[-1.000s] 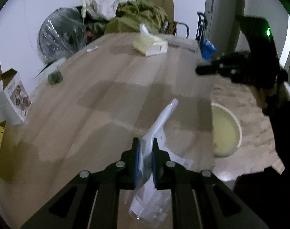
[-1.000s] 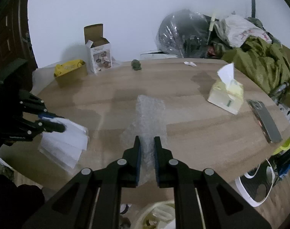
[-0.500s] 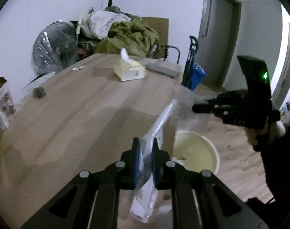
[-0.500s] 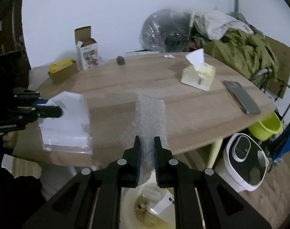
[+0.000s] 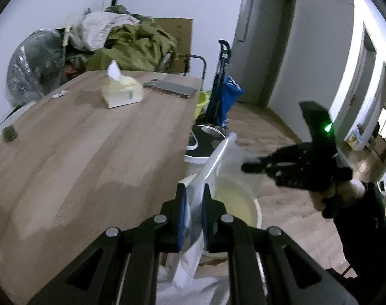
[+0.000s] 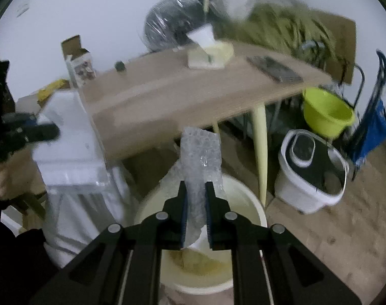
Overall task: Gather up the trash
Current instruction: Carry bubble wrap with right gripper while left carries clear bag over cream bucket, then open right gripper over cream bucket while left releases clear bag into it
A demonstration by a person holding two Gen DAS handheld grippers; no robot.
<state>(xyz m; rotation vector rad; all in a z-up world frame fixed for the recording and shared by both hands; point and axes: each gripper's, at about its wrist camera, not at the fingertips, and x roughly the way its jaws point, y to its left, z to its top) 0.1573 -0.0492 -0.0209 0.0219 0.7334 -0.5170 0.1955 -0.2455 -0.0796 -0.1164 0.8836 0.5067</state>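
My left gripper (image 5: 193, 195) is shut on a clear plastic bag with white sheets (image 5: 215, 160), held past the table's edge above a cream bin (image 5: 251, 211) on the floor. The bag also shows in the right wrist view (image 6: 71, 150), with the left gripper (image 6: 43, 132) at far left. My right gripper (image 6: 196, 193) is shut on a strip of bubble wrap (image 6: 202, 157), held right over the cream bin (image 6: 256, 211), which holds some scraps. The right gripper also shows in the left wrist view (image 5: 246, 168).
A wooden table (image 5: 78, 147) carries a tissue box (image 5: 122, 91), a flat grey device (image 5: 170, 87) and a small dark lump (image 5: 9, 132). On the floor stand a white lidded bucket (image 6: 312, 170), a lime basin (image 6: 325, 114) and a blue trolley (image 6: 370, 122).
Both grippers have swung off the table and lowered toward the floor. The bubble wrap now hangs over the cream bin, and the bag has moved past the table edge beside it.
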